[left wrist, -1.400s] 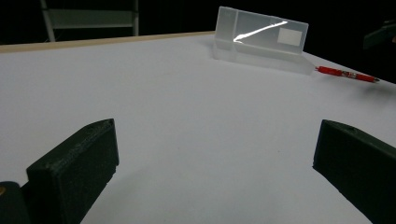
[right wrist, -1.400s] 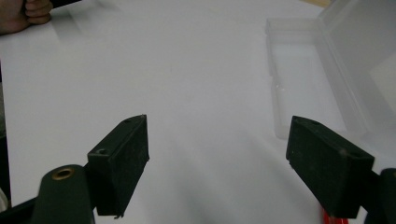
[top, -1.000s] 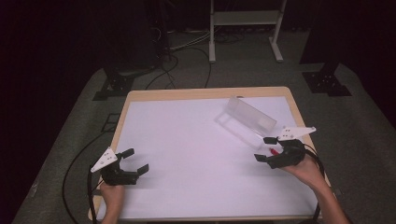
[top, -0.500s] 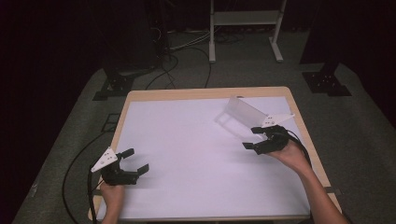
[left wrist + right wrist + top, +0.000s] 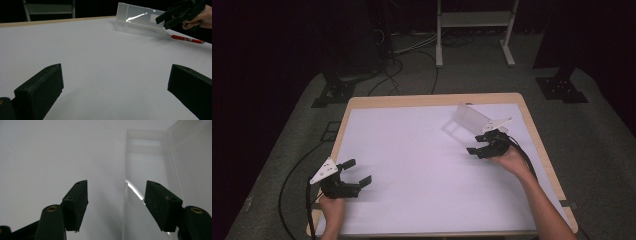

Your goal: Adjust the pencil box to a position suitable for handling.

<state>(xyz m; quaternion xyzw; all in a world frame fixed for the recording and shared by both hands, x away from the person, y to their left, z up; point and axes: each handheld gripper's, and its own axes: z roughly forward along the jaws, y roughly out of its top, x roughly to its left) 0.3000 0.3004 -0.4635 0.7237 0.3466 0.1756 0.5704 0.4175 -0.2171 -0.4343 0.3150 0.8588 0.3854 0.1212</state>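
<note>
At the near left corner of the white table [image 5: 412, 150], the left gripper [image 5: 357, 176] rests low with its jaws spread wide and nothing between them. Across the table, the right gripper [image 5: 476, 148] hovers with jaws parted and empty beside a clear plastic box [image 5: 471, 119] (its near wall lies between the jaws in the right gripper view). A red pen [image 5: 187, 39] lies just beside the box.

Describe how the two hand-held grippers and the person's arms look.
Both the left gripper and the right gripper are black with two blocky fingers, each topped by a pale three-cornered plate. A black cable trails from each. The forearms are bare, no sleeves in view.
</note>
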